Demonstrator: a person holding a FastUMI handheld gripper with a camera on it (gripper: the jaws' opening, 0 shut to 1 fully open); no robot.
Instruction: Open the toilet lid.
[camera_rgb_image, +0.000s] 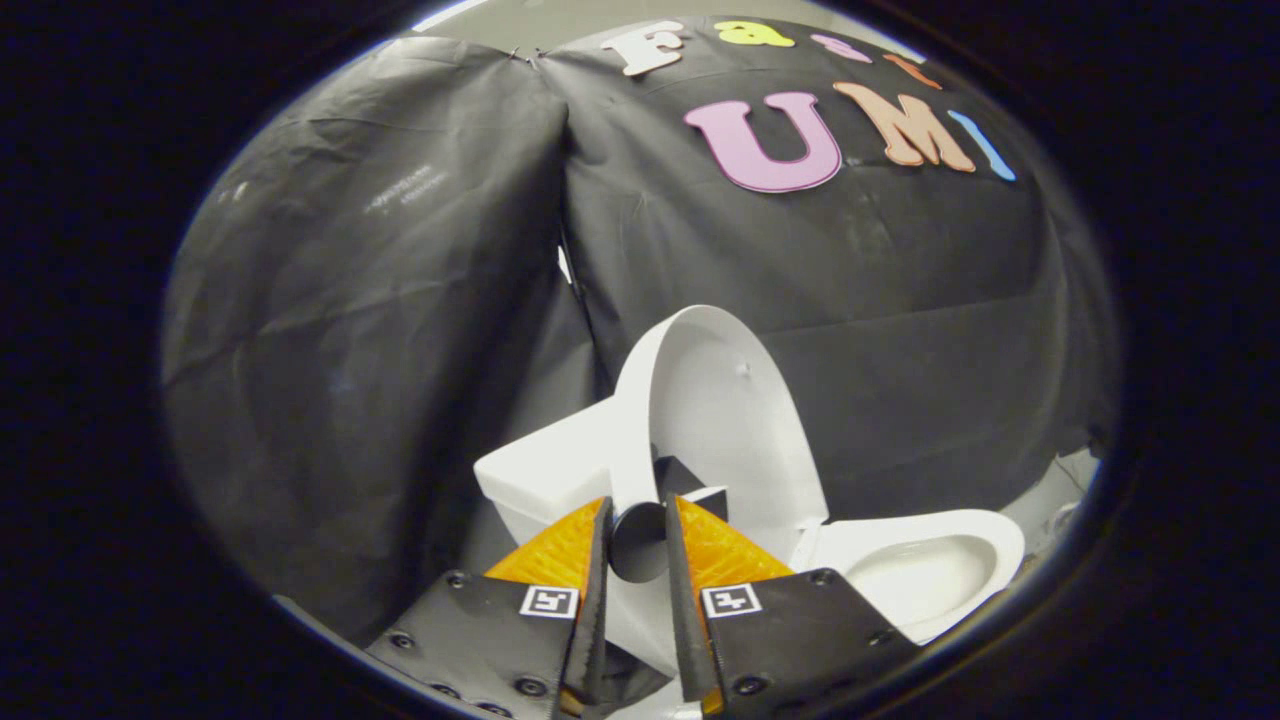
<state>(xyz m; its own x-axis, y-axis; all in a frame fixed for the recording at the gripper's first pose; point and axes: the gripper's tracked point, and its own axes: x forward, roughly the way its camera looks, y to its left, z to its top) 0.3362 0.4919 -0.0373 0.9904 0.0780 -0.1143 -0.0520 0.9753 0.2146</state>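
Toilet lid (725, 410) stands raised, close to upright, leaning toward the booth's black cloth wall (380, 300). One gripper (638, 545) has its two fingers (590, 560) closed on a dark round knob (638, 543) fixed at the lid's near edge, one finger on each side. One white tank (545, 470) sits beside the lid; one open bowl (925, 570) lies beyond the fingers, its seat uncovered.
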